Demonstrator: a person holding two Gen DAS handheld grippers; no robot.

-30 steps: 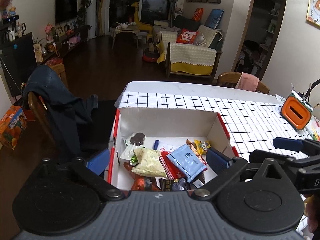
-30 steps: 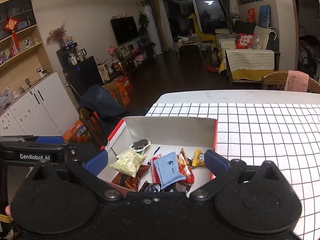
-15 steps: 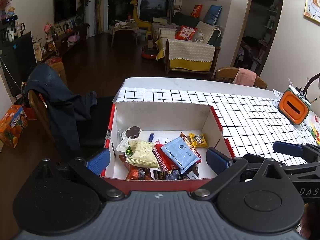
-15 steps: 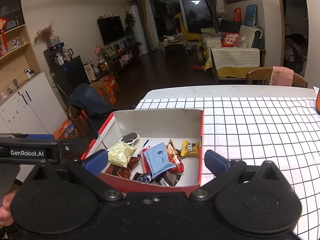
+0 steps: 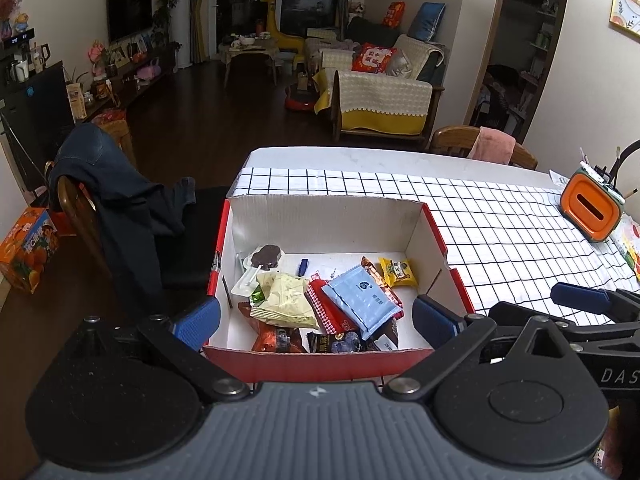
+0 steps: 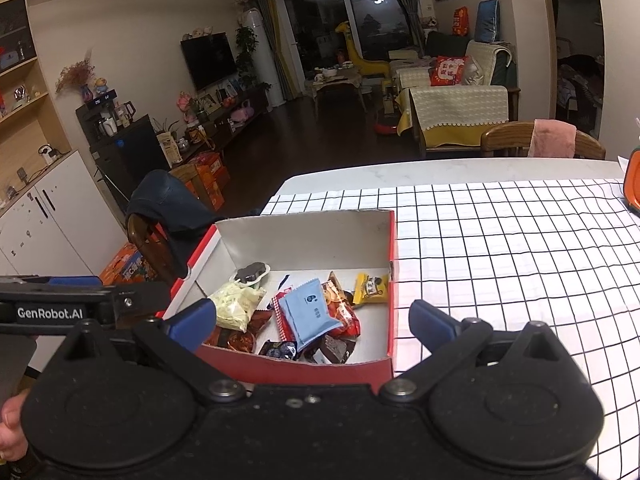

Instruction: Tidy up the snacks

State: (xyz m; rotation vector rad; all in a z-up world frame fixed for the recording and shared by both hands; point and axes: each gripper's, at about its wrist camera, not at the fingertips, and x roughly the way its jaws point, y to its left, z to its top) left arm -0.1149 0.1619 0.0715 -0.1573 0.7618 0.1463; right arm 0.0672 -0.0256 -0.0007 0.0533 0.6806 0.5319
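Note:
A red cardboard box (image 5: pixel 320 362) with a white inside sits on the checked tablecloth (image 5: pixel 500 220). Several snacks lie in it: a light blue packet (image 5: pixel 362 300), a pale yellow-green bag (image 5: pixel 286 298), a small yellow packet (image 5: pixel 398 272) and a chocolate lollipop (image 5: pixel 264 258). My left gripper (image 5: pixel 316 322) hangs open over the box's near wall and holds nothing. In the right wrist view the same box (image 6: pixel 296 368) and blue packet (image 6: pixel 308 314) lie ahead. My right gripper (image 6: pixel 312 322) is open and holds nothing, close to the box's near edge.
An orange tissue holder (image 5: pixel 590 212) stands at the table's right. Left of the table is a chair draped with a dark jacket (image 5: pixel 116 200). A second chair with a pink cloth (image 5: pixel 490 150) stands at the far side. The left gripper's body (image 6: pixel 60 308) shows in the right wrist view.
Both grippers have drawn back from the box, so its red near wall now shows in both views. Both stayed open. The snacks have not moved.

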